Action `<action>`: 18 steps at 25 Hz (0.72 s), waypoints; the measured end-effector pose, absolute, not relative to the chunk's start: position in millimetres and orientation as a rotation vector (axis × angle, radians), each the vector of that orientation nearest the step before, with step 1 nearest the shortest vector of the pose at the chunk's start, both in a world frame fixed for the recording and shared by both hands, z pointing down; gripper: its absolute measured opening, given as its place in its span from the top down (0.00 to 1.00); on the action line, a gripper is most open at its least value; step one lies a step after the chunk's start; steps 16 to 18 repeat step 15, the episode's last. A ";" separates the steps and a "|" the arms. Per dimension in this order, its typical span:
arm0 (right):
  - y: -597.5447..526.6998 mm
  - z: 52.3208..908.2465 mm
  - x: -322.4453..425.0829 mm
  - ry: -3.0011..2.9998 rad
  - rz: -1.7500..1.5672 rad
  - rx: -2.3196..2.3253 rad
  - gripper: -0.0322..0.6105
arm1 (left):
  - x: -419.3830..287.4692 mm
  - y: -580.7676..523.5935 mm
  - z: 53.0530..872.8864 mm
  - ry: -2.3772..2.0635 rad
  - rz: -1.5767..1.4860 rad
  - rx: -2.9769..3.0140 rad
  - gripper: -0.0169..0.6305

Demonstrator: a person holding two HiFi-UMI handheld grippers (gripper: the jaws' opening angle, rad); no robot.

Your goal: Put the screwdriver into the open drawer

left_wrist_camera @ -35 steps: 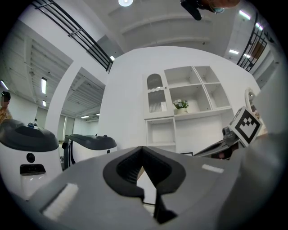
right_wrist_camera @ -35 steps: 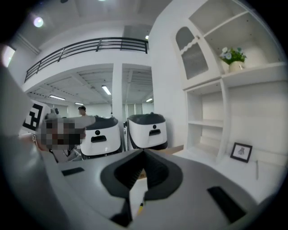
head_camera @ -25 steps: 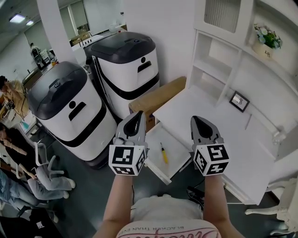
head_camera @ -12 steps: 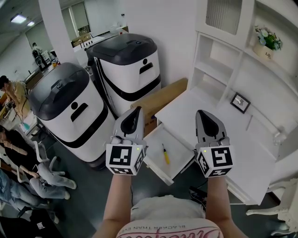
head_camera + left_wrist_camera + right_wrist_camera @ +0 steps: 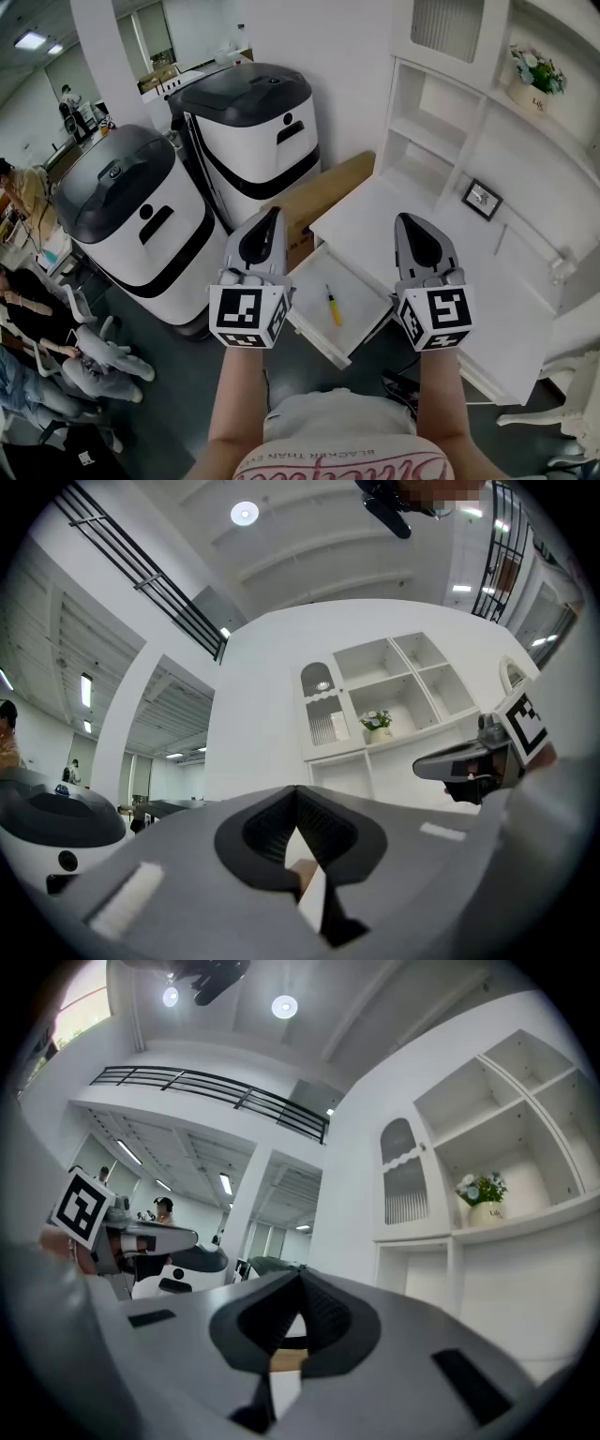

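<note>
Yellow-handled screwdriver lies inside the open drawer, so the job looks done. Left gripper and right gripper hover above, both pinched together and empty. A careless low swing could knock the jutting drawer. Its side edges hide behind the grippers' cubes.

- Open drawer: white, pulled out below the desk top; a yellow-handled screwdriver lies on its bottom.
- Desk top: white; a framed picture stands near its rear.
- Upper shelf: carries a flower pot.
- Floor: dark; two white machines and a cardboard box stand on it.
</note>
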State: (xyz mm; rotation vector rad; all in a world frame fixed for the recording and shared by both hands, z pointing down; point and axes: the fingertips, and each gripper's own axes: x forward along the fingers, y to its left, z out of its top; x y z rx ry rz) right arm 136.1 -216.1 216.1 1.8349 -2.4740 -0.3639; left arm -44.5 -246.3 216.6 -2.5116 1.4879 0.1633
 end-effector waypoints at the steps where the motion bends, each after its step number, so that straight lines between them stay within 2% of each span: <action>1: -216.7 217.7 135.8 -2.471 -0.358 1.833 0.94 | -44.9 -246.7 217.2 1.488 0.162 -2.512 0.97; 18: -221.8 224.5 129.4 -2.473 -0.334 1.810 0.94 | -52.1 -252.0 219.6 1.509 0.163 -2.513 0.97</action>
